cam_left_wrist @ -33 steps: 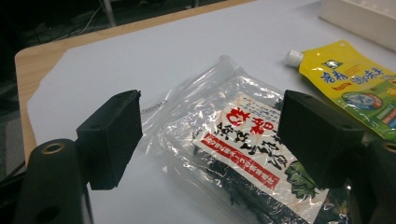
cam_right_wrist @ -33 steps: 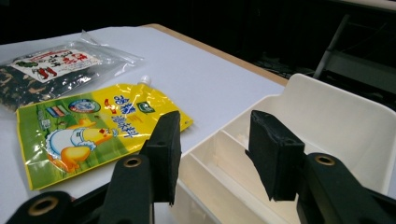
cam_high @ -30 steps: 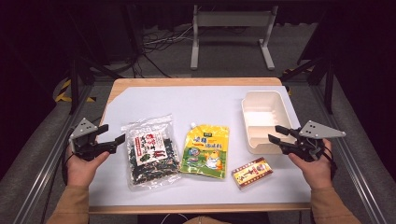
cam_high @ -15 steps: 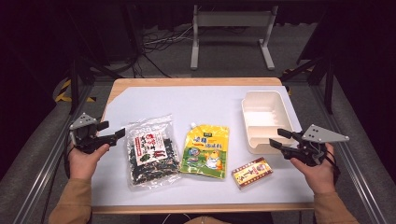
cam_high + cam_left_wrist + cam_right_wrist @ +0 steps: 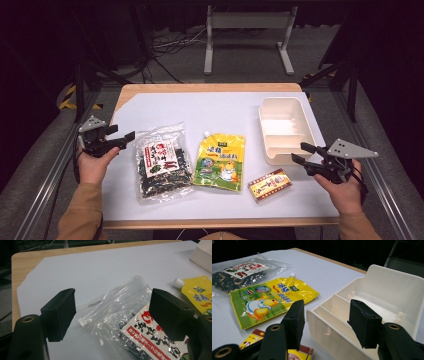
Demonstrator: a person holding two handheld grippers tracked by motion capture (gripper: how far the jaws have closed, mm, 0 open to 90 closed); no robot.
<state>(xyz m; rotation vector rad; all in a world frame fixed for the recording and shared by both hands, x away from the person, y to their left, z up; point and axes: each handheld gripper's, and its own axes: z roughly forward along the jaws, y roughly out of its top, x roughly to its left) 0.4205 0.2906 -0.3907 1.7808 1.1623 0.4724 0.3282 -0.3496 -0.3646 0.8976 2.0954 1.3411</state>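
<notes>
We've got the clear seaweed bag (image 5: pixel 162 167) lying flat at the left of the desk (image 5: pixel 220 107), with our left hand-held gripper (image 5: pixel 119 140) just beside its upper left corner, jaws wide apart and gripping nothing. Over on the right, the cream divided box (image 5: pixel 281 130) sits near our right hand-held gripper (image 5: pixel 299 153), whose jaws have just been opening, nothing between them. Between bag and box lies the yellow pouch (image 5: pixel 221 161), and the small red-and-yellow packet (image 5: pixel 270 185) lies below the box.

Left gripper (image 5: pixel 121 138) and right gripper (image 5: pixel 301 153): matte black two-jaw tools, each topped by a grey three-cornered plate with small dark holes; blocky black pads (image 5: pixel 60 313), brass-ringed screw holes at the jaw bases, black trailing cables; tan long sleeves (image 5: pixel 80 212)
</notes>
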